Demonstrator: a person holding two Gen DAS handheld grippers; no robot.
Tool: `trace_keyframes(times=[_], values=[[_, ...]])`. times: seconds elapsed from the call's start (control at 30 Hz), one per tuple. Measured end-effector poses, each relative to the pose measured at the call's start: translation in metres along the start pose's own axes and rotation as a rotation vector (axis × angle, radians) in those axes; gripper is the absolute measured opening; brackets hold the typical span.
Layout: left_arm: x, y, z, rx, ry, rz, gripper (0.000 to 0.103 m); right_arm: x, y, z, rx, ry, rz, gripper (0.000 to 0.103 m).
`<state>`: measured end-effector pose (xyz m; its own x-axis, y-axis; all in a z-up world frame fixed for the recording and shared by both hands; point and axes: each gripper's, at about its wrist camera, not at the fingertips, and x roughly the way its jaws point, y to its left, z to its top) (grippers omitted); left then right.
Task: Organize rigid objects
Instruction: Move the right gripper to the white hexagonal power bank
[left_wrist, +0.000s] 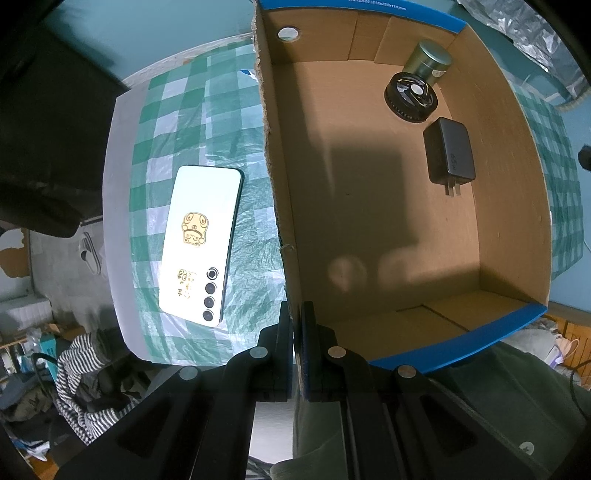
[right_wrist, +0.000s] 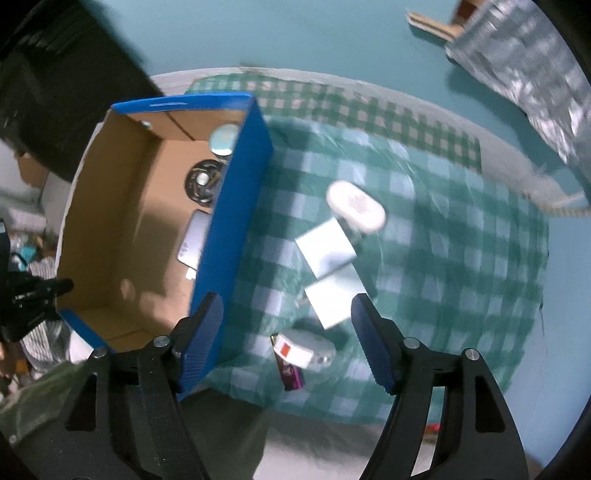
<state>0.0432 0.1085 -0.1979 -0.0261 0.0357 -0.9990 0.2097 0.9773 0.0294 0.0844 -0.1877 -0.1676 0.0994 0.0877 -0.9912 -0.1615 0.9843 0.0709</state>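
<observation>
1. Left wrist view, bottom centre: the left gripper (left_wrist: 296, 325) had its jaws pressed together on the near end of the cardboard box's (left_wrist: 280, 236) left wall, one pad on each side of the torn edge.
2. Just left of that wall, in the lower left of the frame, a white phone (left_wrist: 201, 245) lay face down on the green checked cloth (left_wrist: 177, 122), camera lenses toward the gripper and a gold sticker on its back.
3. Inside the box, toward the upper right, a black charger (left_wrist: 448, 153) lay flat with its prongs pointing down the frame.
4. Above it sat a round black object (left_wrist: 410, 96), and beyond that a metal tin (left_wrist: 428, 59) stood in the far right corner, touching or nearly touching the round object.
5. Right wrist view, bottom of the frame: the right gripper (right_wrist: 288, 339) stood wide apart with nothing between its blue pads; the picture was blurred.
6. Between those pads on the cloth lay a small white adapter (right_wrist: 306, 349) with a red mark, next to a small purple item (right_wrist: 293, 376).
7. Farther up the frame, two white blocks (right_wrist: 327, 251) lay near each other, and beyond them a white oval case (right_wrist: 356, 206).
8. At the left of the frame stood the blue-sided box, holding the same round object, tin and charger along its right wall.
</observation>
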Motion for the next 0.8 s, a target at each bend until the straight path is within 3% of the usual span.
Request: trace_keyframes(times=[0.23,0.8], values=[[-0.001,-0.001,0.0,0.007,0.002,-0.001,0.004,0.019,-0.023,-0.02,0.115,0.046,0.016,0.073],[-0.001,0.0,0.001,0.012,0.006,-0.011,0.004,0.081,-0.044,-0.047,0.252,0.17,0.067,0.078]])
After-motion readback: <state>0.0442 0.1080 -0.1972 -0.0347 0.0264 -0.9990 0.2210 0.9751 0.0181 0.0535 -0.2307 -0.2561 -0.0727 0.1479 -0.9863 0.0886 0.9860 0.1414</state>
